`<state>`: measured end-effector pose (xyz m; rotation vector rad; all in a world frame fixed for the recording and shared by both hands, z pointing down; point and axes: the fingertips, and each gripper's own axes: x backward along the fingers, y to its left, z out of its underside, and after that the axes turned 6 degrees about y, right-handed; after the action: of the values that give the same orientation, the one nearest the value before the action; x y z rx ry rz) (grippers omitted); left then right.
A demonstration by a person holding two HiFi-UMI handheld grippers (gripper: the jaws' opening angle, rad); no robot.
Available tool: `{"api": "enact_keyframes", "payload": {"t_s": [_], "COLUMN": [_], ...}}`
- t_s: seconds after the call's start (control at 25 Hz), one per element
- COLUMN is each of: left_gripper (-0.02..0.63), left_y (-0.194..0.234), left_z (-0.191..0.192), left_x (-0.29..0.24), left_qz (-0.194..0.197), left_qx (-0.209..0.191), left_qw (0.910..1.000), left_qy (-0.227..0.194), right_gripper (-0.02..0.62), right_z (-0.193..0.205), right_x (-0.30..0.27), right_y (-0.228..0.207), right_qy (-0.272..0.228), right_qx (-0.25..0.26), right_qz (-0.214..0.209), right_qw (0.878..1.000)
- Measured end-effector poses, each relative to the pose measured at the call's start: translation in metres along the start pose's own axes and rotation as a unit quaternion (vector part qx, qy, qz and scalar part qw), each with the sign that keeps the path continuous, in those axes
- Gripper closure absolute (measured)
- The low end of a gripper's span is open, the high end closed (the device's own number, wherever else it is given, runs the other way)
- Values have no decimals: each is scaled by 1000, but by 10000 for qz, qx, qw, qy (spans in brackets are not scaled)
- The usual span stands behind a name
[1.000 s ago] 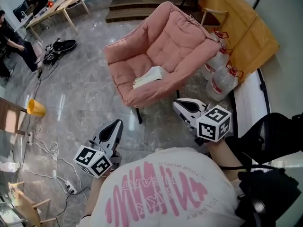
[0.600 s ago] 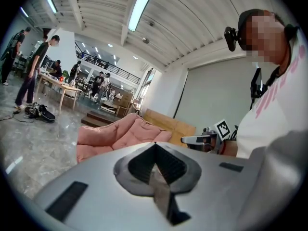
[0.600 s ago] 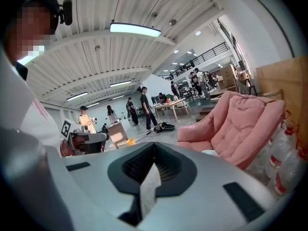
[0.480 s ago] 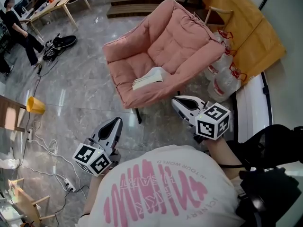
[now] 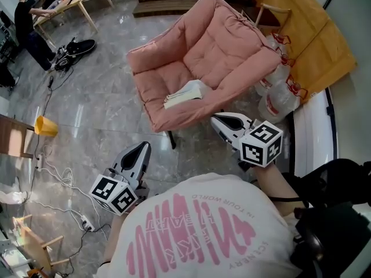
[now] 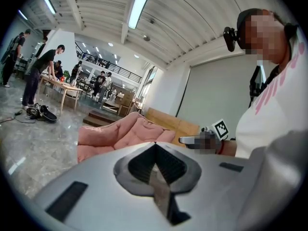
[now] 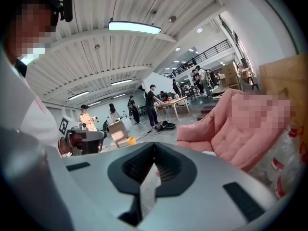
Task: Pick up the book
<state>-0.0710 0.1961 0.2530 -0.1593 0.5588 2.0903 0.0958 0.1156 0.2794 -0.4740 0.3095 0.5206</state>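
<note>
A pale open book (image 5: 185,93) lies on the seat of a pink cushioned armchair (image 5: 203,57) in the head view. My left gripper (image 5: 143,147) hangs shut over the marble floor, below and left of the chair's front edge, apart from it. Close to the chair's front right corner my right gripper (image 5: 215,118) is also shut, nothing held. The book lies up and to the left of its tip. From the left gripper view the pink armchair (image 6: 120,134) rises ahead; in the right gripper view the armchair (image 7: 231,129) stands to the right.
Large clear water bottles (image 5: 277,97) stand right of the chair beside a wooden panel (image 5: 301,33). Cables and a power strip (image 5: 87,225) trail on the floor at left, near a yellow cone (image 5: 45,126). A person (image 5: 32,25) stands at a wooden table (image 5: 69,4) far left.
Both grippers and the view have drifted slightly toward the chair; the right gripper now sits a little nearer the chair's front corner. Jaws stay shut.
</note>
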Motion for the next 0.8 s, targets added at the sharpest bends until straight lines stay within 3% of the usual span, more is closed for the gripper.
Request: {"api": "enact_keyframes", "payload": {"t_s": [0.48,0.8], "left_gripper": [597,598], "left_y": [7,27], "left_z": [1,-7], "left_x": [-5,-41], "left_qz": [15,435], "left_qx": [42,63], "left_qw": [10000,9989], "left_qy": [88,171], "right_gripper": [584,584], "right_z": [11,6], "right_x": [-12,-11], "right_y": [-1,-29], "right_qy": [202,165], "right_qx": [-183,-286], "right_qz": [-10,485], "right_qw": [9996,9983]}}
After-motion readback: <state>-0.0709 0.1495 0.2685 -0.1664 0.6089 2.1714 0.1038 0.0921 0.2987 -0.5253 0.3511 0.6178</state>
